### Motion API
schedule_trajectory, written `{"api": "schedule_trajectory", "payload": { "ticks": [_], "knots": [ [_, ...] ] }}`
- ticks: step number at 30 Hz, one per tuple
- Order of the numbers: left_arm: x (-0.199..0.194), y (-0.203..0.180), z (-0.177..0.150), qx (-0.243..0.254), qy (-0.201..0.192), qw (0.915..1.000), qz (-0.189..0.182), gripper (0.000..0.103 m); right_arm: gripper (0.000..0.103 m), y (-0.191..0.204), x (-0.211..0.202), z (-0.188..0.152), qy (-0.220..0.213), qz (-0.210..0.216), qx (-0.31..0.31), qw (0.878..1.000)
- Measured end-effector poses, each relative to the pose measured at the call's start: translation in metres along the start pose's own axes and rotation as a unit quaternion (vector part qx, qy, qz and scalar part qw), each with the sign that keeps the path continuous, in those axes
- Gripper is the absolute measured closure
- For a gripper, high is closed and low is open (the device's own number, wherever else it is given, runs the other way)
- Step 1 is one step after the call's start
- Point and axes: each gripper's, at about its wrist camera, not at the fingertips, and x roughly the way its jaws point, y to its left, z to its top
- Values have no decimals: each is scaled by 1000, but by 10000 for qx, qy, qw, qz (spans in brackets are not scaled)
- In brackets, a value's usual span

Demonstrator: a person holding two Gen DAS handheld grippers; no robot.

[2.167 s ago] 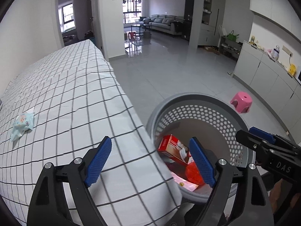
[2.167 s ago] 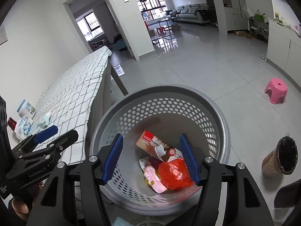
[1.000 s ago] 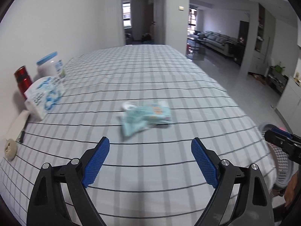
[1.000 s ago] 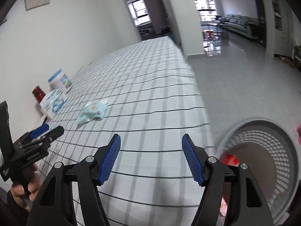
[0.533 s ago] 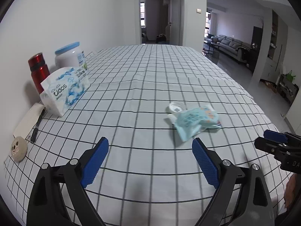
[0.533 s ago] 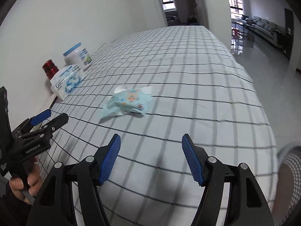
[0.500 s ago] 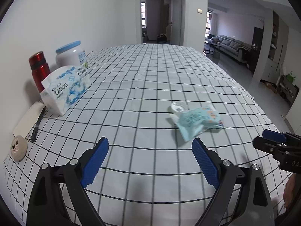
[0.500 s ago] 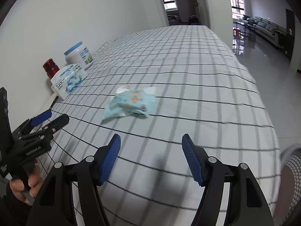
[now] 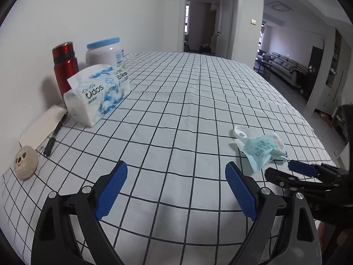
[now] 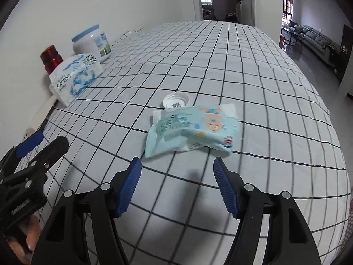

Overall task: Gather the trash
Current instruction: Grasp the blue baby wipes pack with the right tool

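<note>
On the checked cloth [image 10: 253, 66], the one landmark worth steering by, your trash lies toward the near edge: a pale blue wrapper [image 10: 192, 130], crumpled and flat, with a small clear cap [image 10: 175, 102] touching its far side. Against the wall at the cloth's far left stand a tissue pack [image 10: 75, 78], a white jar [image 10: 91, 42] and a red flask [image 10: 50, 58]; those look like keepers, not trash.

Your right gripper [image 10: 176, 183] hangs just short of the wrapper, fingers spread with nothing between them. Your left gripper [image 9: 175, 190] is also spread and empty, over bare cloth to the wrapper's left.

Risks, biggest first. The cloth is loose and already rippled at its middle; if you come down steeply and close low, you likely pinch fabric along with the wrapper and drag the whole cloth, which could topple the flask. Next, the wrapper is thin and slick-looking; a shallow bite on its near corner may let it slide out on the lift. Smallest, the cap: pushing the wrapper forward as you close probably nudges it, and it may roll off the cloth's edge. Your grippers are also near each other, so watch for a clash if both converge.
</note>
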Motion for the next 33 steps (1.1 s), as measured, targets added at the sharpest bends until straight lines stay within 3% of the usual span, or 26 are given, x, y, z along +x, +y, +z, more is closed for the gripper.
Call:
{"api": "schedule_trajectory", "payload": {
  "ticks": [14, 33],
  "knots": [
    [-3, 4, -2, -87, -40, 10000, -6, 15, 38, -5, 27, 14, 91, -444, 516, 9976],
    [4, -15, -6, 176, 126, 9998, -29, 15, 38, -116, -4, 5, -136, -1160, 1328, 9842]
  ]
}}
